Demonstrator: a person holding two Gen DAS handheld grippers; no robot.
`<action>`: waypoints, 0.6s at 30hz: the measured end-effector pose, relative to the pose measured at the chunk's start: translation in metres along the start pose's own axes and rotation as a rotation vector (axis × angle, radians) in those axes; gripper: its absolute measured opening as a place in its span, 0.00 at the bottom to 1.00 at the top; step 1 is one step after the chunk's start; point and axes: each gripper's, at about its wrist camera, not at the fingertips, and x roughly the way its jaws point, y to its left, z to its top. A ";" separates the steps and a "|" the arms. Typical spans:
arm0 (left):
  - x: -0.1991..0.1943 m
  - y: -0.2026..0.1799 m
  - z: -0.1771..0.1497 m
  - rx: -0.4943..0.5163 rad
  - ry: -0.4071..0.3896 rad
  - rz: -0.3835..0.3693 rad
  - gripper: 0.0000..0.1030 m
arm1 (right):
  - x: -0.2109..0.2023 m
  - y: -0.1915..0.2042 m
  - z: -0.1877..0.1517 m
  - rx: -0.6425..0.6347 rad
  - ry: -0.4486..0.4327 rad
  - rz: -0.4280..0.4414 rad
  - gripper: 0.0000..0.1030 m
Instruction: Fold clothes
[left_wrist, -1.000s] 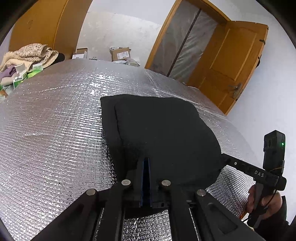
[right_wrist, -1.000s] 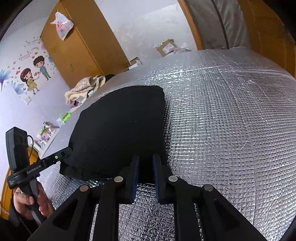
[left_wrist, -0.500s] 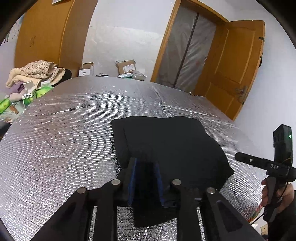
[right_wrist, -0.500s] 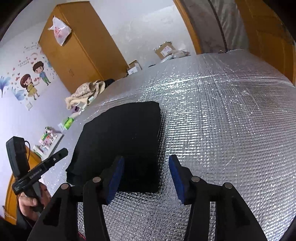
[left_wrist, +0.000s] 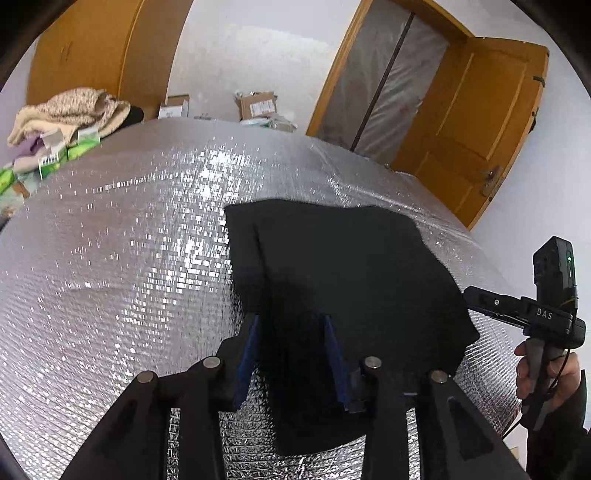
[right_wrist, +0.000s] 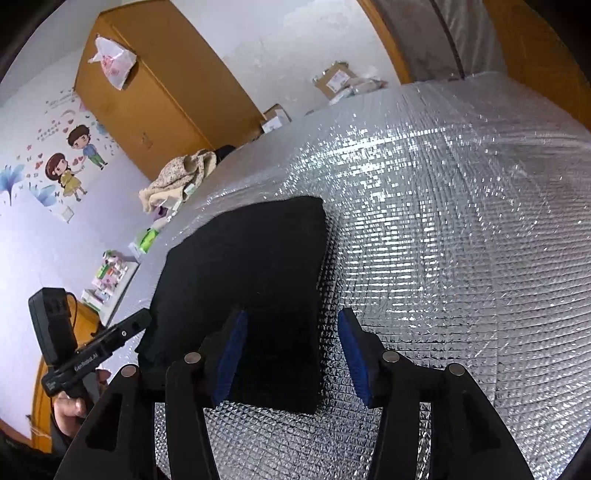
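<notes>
Black cloth (left_wrist: 343, 280), already folded into a compact rectangle, lies flat on the silver quilted tabletop (left_wrist: 122, 258), toward the near edge. In the left wrist view it fills the middle and runs out toward 3 o'clock, its near hem passing under the left tongs (left_wrist: 291, 354). In the right wrist view the same garment (right_wrist: 251, 277) sits from centre toward 9 o'clock, its right edge running down between the fingers of the right tongs (right_wrist: 290, 354).

Both tongs stand spread, blue pads well apart, and neither has hold of anything; the cloth lies loose beneath them. The left pair is open moderately, the right pair wider.

Judging by the look, the fabric is soft, thick and limp, perhaps fleece or knit. It should be light, should not slip much against the pads, and will sag wherever it is not supported. A layered step shows along the left side, so a pinch must catch every layer or the fold will peel apart. The two near corners look like the best places to take hold, one for each tongs, lifting evenly. The foil surface is crinkly and may drag the underside.
</notes>
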 end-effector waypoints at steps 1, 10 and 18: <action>0.001 0.002 -0.002 -0.009 0.005 -0.004 0.40 | 0.002 -0.001 0.000 0.004 0.009 0.001 0.52; 0.008 0.012 -0.003 -0.066 0.029 -0.048 0.43 | 0.007 -0.005 0.002 0.006 0.029 0.032 0.52; 0.011 0.017 -0.001 -0.111 0.056 -0.097 0.45 | 0.016 -0.009 0.007 0.025 0.060 0.073 0.52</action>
